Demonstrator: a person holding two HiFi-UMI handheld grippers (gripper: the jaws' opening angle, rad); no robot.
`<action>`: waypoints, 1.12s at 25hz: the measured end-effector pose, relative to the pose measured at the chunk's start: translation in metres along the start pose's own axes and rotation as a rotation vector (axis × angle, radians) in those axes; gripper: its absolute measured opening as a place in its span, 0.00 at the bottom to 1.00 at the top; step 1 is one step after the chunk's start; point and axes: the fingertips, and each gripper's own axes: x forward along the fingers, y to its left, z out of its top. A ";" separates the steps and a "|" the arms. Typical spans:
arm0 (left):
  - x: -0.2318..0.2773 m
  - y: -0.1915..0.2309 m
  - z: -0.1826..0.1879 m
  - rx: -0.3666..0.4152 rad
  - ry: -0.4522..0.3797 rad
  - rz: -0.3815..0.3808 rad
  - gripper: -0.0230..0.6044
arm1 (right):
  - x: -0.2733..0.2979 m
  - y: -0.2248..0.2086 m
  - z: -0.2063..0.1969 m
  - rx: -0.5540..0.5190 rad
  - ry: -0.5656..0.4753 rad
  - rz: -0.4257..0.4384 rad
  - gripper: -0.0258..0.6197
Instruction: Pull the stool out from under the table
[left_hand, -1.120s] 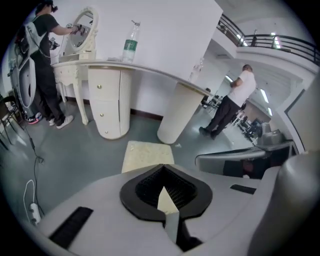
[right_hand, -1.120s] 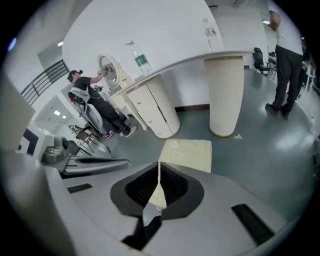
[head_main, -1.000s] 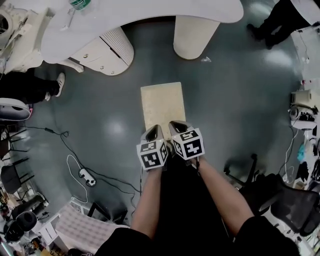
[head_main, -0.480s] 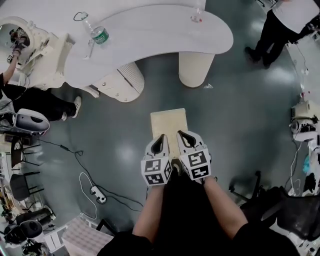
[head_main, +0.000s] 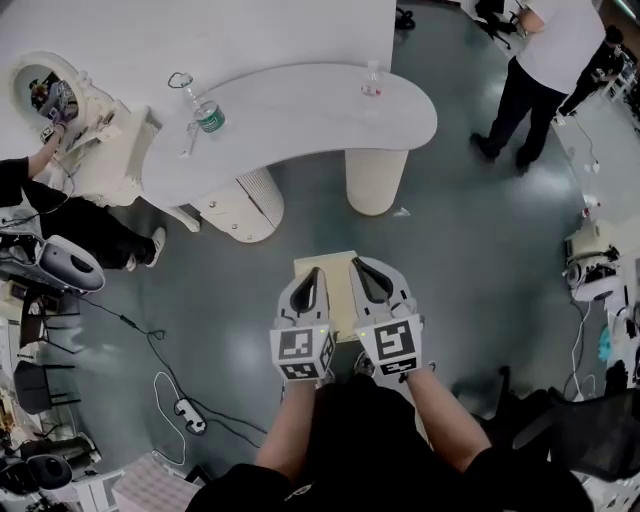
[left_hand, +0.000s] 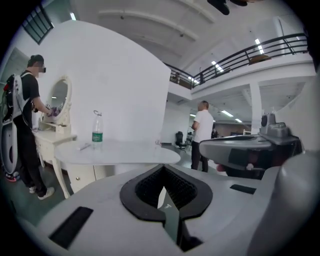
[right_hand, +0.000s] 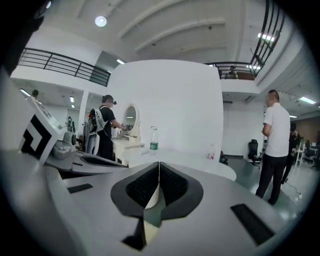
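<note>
Evidently the pale square stool (head_main: 326, 262) stands free of the white curved table (head_main: 300, 110), so my left gripper (head_main: 312, 272) and right gripper (head_main: 357, 264) are clenched, empty.

There is one table (head_main: 300, 110) and one stool (head_main: 337, 295). Two bottles: a green-label bottle (head_main: 205, 113) and a small bottle (head_main: 372, 83). Two grippers: left gripper (head_main: 313, 275), right gripper (head_main: 360, 268). Two bystanders: a person at the mirror (head_main: 70, 215), a person in a white shirt (head_main: 545, 55). One power strip (head_main: 185, 410).
</note>
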 end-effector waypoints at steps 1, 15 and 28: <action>-0.003 -0.003 0.006 0.003 -0.007 -0.012 0.05 | -0.006 -0.001 0.009 -0.009 -0.019 -0.016 0.05; -0.075 -0.028 0.071 0.054 -0.149 -0.141 0.05 | -0.076 0.017 0.082 0.009 -0.133 -0.193 0.05; -0.109 -0.045 0.090 0.054 -0.210 -0.119 0.05 | -0.130 0.024 0.111 0.011 -0.251 -0.184 0.05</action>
